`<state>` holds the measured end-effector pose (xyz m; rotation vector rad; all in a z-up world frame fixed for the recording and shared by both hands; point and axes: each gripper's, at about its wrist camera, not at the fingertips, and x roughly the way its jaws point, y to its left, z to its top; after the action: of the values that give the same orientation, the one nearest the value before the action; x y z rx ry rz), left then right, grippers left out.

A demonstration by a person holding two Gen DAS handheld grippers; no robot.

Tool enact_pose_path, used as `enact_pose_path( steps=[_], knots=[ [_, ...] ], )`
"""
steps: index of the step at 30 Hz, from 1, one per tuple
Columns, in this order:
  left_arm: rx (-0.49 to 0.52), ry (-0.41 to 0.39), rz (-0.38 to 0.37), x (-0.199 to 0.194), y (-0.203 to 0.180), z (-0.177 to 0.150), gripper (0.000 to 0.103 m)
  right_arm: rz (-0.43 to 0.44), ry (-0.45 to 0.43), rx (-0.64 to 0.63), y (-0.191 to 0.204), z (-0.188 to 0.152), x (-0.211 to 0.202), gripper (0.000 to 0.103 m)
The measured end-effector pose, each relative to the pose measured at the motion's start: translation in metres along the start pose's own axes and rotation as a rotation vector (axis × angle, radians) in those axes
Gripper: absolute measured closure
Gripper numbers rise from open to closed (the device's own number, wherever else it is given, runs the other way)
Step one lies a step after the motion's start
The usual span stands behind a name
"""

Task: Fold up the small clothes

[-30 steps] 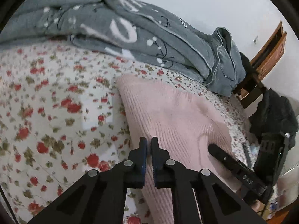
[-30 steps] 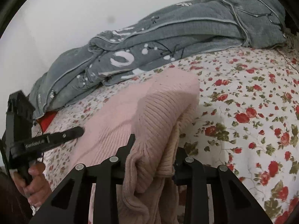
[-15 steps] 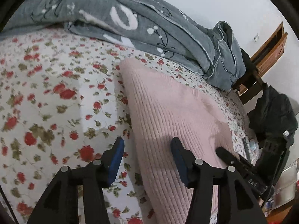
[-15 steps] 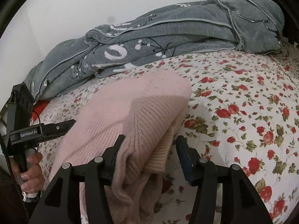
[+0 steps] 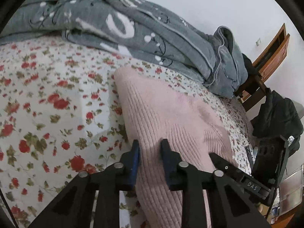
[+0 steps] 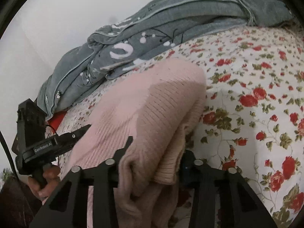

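A pink ribbed knit garment (image 5: 171,117) lies folded on the flowered bed sheet (image 5: 47,104). My left gripper (image 5: 150,152) stands partly closed around the garment's near left edge, with the fabric between its blue pads. In the right wrist view the same pink garment (image 6: 152,104) fills the middle, its thick folded end bunched between the fingers of my right gripper (image 6: 157,152), which grips it. The left gripper (image 6: 57,142) shows there at the left, held by a hand.
A rumpled grey blanket (image 5: 152,34) lies along the far side of the bed against the white wall. A wooden piece of furniture (image 5: 273,57) and a dark jacket (image 5: 277,117) stand at the right beyond the bed. A red item (image 6: 57,117) peeks out under the blanket.
My left gripper opened from shut, then narrowed around the garment's left edge. My right gripper opened briefly, then closed again on the bunched folded end.
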<state>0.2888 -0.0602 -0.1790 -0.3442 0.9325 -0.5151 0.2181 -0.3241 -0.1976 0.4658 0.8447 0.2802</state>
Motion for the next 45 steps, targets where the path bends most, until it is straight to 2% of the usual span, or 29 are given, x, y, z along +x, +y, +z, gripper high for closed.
enact_pose_path(
  steps=[3, 7, 16, 18, 20, 22, 24, 25, 27, 28, 31, 33, 34, 35, 37, 39, 41, 42, 44, 45],
  knots=[
    [0.001, -0.017, -0.002, -0.013, 0.003, 0.006, 0.094, 0.005, -0.035, -0.01, 0.01, 0.002, -0.006, 0.07],
    [0.015, -0.042, 0.039, -0.027, 0.008, 0.012, 0.094, 0.08, -0.071, -0.016, 0.03, 0.013, -0.011, 0.071],
    [-0.071, -0.108, 0.098, -0.064, 0.062, 0.042, 0.094, 0.153, -0.041, -0.058, 0.09, 0.032, 0.036, 0.072],
    [-0.081, -0.117, 0.131, -0.063, 0.07, 0.046, 0.094, 0.152, -0.04, -0.06, 0.097, 0.036, 0.045, 0.071],
    [-0.095, -0.121, 0.17, -0.057, 0.076, 0.043, 0.096, 0.115, -0.015, -0.058, 0.096, 0.038, 0.062, 0.069],
    [-0.099, -0.093, 0.146, -0.047, 0.08, 0.038, 0.095, 0.038, 0.034, -0.056, 0.087, 0.033, 0.079, 0.065],
    [-0.077, -0.071, 0.15, -0.04, 0.077, 0.034, 0.092, 0.013, 0.085, -0.06, 0.076, 0.025, 0.086, 0.062],
    [-0.052, -0.075, 0.182, -0.04, 0.073, 0.033, 0.092, 0.009, 0.074, -0.053, 0.072, 0.024, 0.081, 0.057],
    [-0.014, -0.077, 0.225, -0.042, 0.065, 0.034, 0.085, -0.017, 0.036, -0.078, 0.073, 0.026, 0.062, 0.055],
    [0.001, -0.07, 0.237, -0.043, 0.06, 0.036, 0.081, -0.055, 0.001, -0.128, 0.081, 0.027, 0.05, 0.053],
    [0.043, -0.056, 0.265, -0.047, 0.048, 0.041, 0.081, -0.108, -0.053, -0.237, 0.102, 0.031, 0.032, 0.053],
    [0.056, -0.074, 0.31, -0.05, 0.045, 0.043, 0.081, -0.103, -0.014, -0.268, 0.112, 0.031, 0.038, 0.059],
    [0.047, -0.091, 0.33, -0.051, 0.045, 0.044, 0.081, -0.107, 0.011, -0.274, 0.113, 0.031, 0.046, 0.084],
    [0.038, -0.102, 0.332, -0.052, 0.046, 0.044, 0.081, -0.134, 0.036, -0.286, 0.113, 0.027, 0.056, 0.09],
    [0.025, -0.103, 0.305, -0.054, 0.051, 0.041, 0.081, -0.142, -0.015, -0.318, 0.111, 0.02, 0.053, 0.091],
    [0.024, -0.103, 0.284, -0.055, 0.055, 0.04, 0.081, -0.056, -0.068, -0.278, 0.103, 0.023, 0.032, 0.092],
    [0.002, -0.105, 0.257, -0.056, 0.06, 0.041, 0.081, -0.026, -0.084, -0.232, 0.093, 0.027, 0.022, 0.092],
    [-0.009, -0.102, 0.24, -0.056, 0.063, 0.042, 0.081, -0.043, -0.065, -0.222, 0.091, 0.027, 0.027, 0.091],
    [-0.02, -0.096, 0.207, -0.055, 0.065, 0.044, 0.081, -0.089, 0.031, -0.25, 0.085, 0.019, 0.052, 0.089],
    [-0.014, -0.09, 0.204, -0.055, 0.065, 0.045, 0.081, -0.102, 0.041, -0.264, 0.086, 0.017, 0.056, 0.088]
  ],
)
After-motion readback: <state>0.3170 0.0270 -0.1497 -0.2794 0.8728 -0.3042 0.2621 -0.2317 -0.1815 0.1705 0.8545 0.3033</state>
